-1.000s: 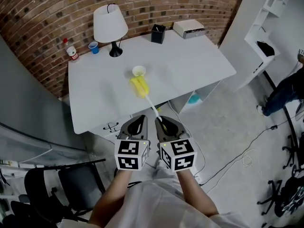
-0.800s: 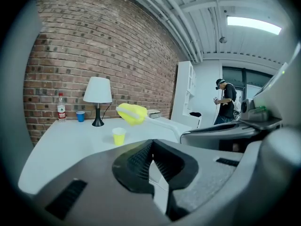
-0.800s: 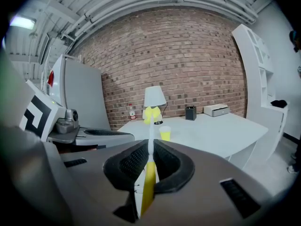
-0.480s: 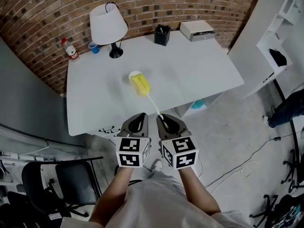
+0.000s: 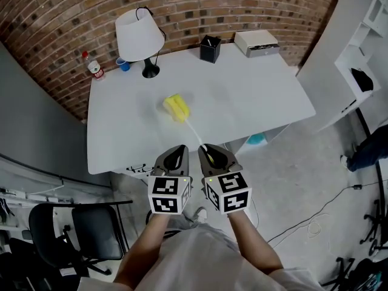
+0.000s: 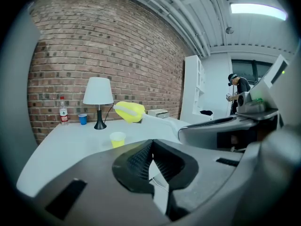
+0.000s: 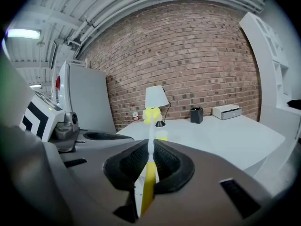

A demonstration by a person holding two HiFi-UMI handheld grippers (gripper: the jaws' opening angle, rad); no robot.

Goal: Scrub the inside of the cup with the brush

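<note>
right gripper: clamped on brush handle
left gripper: closed, nothing held
cup: upright on table, straight ahead, well apart
brush axis: pointed toward cup, head seen above it
nearer hand: neither, held side by side

Flat, bright overhead light fills the room: a white ceiling strip light glares at one o'clock in the left gripper view, and the matte white table carries only faint, soft shadows. Wide-angle lenses bow the red brick wall and blacken the gripper views' corners. The dark grey left gripper, close to the lens at six o'clock, looks soft.
</note>
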